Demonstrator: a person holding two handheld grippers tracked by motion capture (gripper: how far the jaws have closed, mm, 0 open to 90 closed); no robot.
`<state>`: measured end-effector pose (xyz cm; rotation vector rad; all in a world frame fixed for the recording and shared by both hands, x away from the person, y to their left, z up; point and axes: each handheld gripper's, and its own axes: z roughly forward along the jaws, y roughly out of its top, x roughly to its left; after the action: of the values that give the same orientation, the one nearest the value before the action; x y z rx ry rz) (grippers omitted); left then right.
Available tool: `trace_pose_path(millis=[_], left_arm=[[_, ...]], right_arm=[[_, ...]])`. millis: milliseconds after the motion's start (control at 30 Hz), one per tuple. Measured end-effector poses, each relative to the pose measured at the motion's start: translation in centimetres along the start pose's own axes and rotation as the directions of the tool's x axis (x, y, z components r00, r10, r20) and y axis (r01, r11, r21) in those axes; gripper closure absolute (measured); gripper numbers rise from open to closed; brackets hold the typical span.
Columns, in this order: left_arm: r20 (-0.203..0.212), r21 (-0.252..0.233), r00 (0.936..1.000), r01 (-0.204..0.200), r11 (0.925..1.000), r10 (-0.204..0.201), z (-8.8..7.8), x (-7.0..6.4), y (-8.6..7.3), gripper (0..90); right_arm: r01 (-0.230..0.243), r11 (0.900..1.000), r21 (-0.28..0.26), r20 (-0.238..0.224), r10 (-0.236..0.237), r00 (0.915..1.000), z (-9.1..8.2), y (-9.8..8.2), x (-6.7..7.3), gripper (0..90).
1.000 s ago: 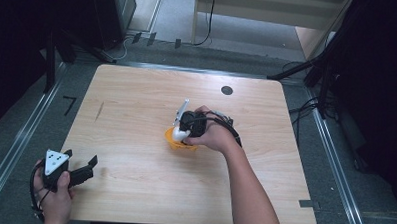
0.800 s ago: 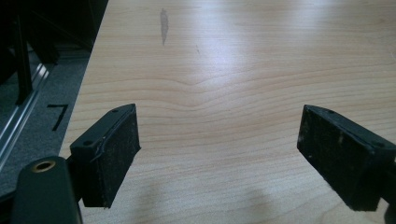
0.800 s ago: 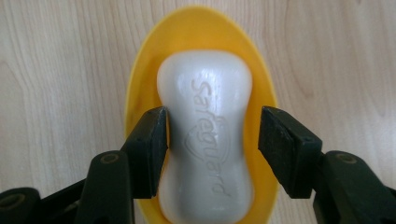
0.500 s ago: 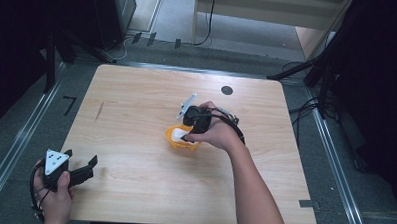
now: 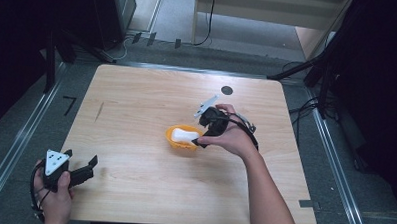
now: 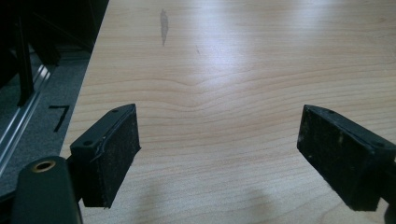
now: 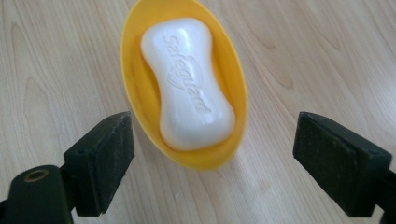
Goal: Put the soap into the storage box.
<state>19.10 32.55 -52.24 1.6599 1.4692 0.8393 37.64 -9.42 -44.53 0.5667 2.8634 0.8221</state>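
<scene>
Centrally, soap dish far from table edges

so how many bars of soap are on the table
1. The white soap bar lies inside the yellow oval dish near the middle of the table, just in front of the right gripper, whose jaws stand open and clear of it.

Left gripper sits low at the lower left of the high view, gripped in the left hand, jaws spread wide and pointing right. Right forearm comes up from the bottom centre, bending left at the wrist. Right hand holds the right gripper near frame centre, tipped down-left; its jaws have just been opening, nothing pinched between them.
</scene>
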Motion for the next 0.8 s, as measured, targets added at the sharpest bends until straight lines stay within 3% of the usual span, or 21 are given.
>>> trace_pose_path(millis=[67, 233, 300, 533, 800], left_arm=[[-0.001, -0.001, 1.0000, 0.000, 1.0000, 0.000, 0.0, 0.0, 0.0, 13.9], [-0.001, -0.001, 1.0000, -0.001, 1.0000, 0.001, 0.0, 0.0, 0.0, 13.9], [0.000, 0.000, 1.0000, -0.001, 1.0000, 0.001, 0.0, 0.0, 0.0, 13.9], [-0.002, 0.001, 1.0000, 0.001, 1.0000, -0.001, 0.0, 0.0, 0.0, 13.8], [-0.001, -0.002, 1.0000, 0.007, 1.0000, -0.007, 0.0, 0.0, 0.0, 13.8]], right_arm=[[-0.034, 0.999, -0.015, -0.002, 0.034, 0.9994, -0.4, -0.8, -0.3, 9.4], [-0.070, 0.997, -0.025, -0.005, 0.070, 0.9975, -1.0, -2.0, -0.7, 0.0], [-0.086, 0.995, -0.042, -0.013, 0.085, 0.9963, -1.3, -2.5, -0.7, 0.0], [-0.137, 0.989, -0.046, 0.029, 0.139, 0.9899, -1.8, -4.4, -0.7, 0.0], [-0.203, 0.976, -0.078, 0.062, 0.208, 0.9763, -2.3, -7.0, -0.6, 0.0]])
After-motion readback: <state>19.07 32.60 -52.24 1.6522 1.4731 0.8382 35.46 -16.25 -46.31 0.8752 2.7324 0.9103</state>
